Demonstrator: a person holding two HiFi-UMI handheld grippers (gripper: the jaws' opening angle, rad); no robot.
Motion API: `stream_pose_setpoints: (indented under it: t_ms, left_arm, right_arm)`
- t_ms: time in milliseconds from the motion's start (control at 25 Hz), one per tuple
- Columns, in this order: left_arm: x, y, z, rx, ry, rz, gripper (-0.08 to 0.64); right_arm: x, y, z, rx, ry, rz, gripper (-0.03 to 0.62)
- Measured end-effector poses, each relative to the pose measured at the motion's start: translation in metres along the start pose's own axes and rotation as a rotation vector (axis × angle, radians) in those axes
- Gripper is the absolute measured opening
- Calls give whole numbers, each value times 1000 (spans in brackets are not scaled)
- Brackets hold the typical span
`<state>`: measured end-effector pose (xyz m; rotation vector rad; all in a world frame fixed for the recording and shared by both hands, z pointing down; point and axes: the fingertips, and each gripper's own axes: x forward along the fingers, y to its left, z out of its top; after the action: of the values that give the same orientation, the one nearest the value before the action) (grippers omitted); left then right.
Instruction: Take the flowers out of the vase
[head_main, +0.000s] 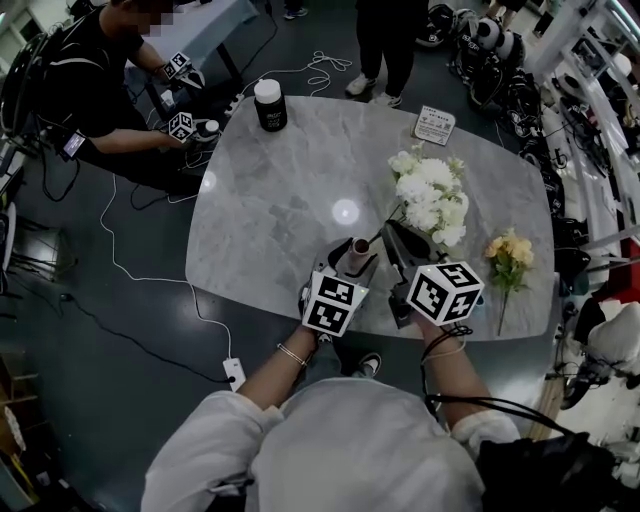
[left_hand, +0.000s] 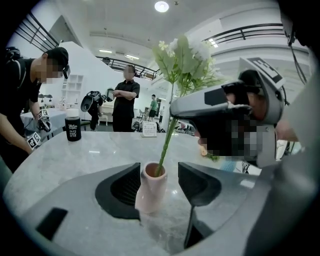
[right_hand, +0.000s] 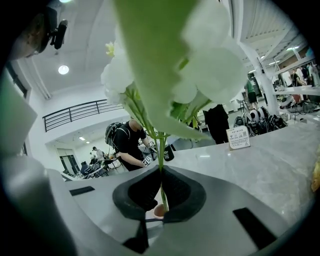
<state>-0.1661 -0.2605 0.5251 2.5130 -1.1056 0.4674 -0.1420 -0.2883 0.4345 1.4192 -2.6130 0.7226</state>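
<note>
A small pink vase (head_main: 357, 250) (left_hand: 151, 187) stands on the marble table (head_main: 270, 210) near its front edge. My left gripper (head_main: 350, 265) (left_hand: 159, 182) is open around it: the vase leans on the left pad (left_hand: 125, 187), and a gap shows before the right pad. A bunch of white flowers (head_main: 428, 195) (left_hand: 185, 55) (right_hand: 200, 65) rises from the vase on a thin green stem (left_hand: 167, 140) (right_hand: 161, 190). My right gripper (head_main: 395, 237) (right_hand: 160, 175) is shut on that stem just above the vase mouth (right_hand: 158, 212). The stem's lower end is still inside the vase.
Yellow flowers (head_main: 510, 250) lie on the table at the right. A black jar with a white lid (head_main: 269, 105) (left_hand: 73, 127) and a white sign card (head_main: 434, 125) (right_hand: 238, 138) stand at the far edge. A person (head_main: 90, 90) with grippers works at the far left corner.
</note>
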Motion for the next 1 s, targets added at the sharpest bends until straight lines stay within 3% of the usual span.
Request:
stream_pose_setpoints:
  t_ms: [520, 840, 1000]
  left_arm:
    - [-23, -23, 38, 38, -78, 39, 235]
    - [-35, -43, 43, 33, -87, 51, 233]
    - [-30, -60, 46, 34, -59, 44, 134]
  right_arm:
    - [-55, 0, 48, 39, -137, 13, 12]
    - [-93, -7, 43, 39, -137, -24, 13]
    - [-112, -23, 27, 65, -79, -80, 13]
